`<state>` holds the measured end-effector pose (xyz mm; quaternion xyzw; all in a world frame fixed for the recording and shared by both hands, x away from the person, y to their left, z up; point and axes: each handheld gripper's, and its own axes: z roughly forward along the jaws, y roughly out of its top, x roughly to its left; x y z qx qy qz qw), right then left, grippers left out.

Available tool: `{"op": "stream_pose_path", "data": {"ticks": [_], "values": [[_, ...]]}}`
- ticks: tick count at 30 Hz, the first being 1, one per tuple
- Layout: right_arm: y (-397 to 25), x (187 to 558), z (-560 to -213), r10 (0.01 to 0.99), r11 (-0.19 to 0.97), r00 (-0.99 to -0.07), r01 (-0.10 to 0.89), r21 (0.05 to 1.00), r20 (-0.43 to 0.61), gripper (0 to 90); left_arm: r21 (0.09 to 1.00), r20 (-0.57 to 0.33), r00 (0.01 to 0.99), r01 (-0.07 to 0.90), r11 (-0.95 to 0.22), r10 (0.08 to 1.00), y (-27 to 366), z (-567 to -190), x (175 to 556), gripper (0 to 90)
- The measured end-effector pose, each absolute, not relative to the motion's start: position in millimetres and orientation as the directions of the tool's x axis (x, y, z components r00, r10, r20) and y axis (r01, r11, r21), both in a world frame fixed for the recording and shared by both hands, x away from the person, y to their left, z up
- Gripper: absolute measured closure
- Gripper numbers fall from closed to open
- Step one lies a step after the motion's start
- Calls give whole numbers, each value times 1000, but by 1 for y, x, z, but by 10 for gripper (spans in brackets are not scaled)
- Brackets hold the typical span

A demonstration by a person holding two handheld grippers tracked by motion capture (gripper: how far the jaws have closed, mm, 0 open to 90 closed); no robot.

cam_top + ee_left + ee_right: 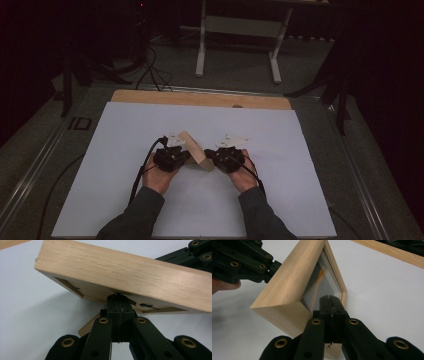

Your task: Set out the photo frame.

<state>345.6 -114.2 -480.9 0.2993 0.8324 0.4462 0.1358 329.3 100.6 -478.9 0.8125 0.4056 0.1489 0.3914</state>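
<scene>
Here, both grippers' fingers clenched on glazed, pale-grained wooden frame (287, 287) over white sheet (125, 150).

A light wooden picture frame (196, 150) with a glass front, tilted on edge above the white sheet (125, 150).

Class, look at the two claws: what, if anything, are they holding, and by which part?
Both hold the wooden picture frame: the left claw pinches its back edge, the right claw its front rim beside the glass.

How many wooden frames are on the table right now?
1. The light wooden picture frame with a glass front is at the middle of the white sheet, between the left gripper and right gripper.
</scene>
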Motion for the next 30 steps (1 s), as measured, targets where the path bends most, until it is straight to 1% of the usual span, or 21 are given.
{"op": "stream_pose_path", "data": {"ticks": [8, 23, 30], "values": [[-113, 344, -481, 612, 424, -789, 374, 825, 43, 897, 756, -82, 623, 547, -358, 778, 101, -479, 332, 897], [-108, 341, -482, 596, 426, -802, 367, 827, 49, 897, 756, -126, 617, 567, -327, 777, 102, -480, 338, 898], [-106, 340, -482, 588, 431, -807, 364, 826, 49, 897, 757, -119, 625, 560, -337, 771, 101, -480, 341, 897]]}}
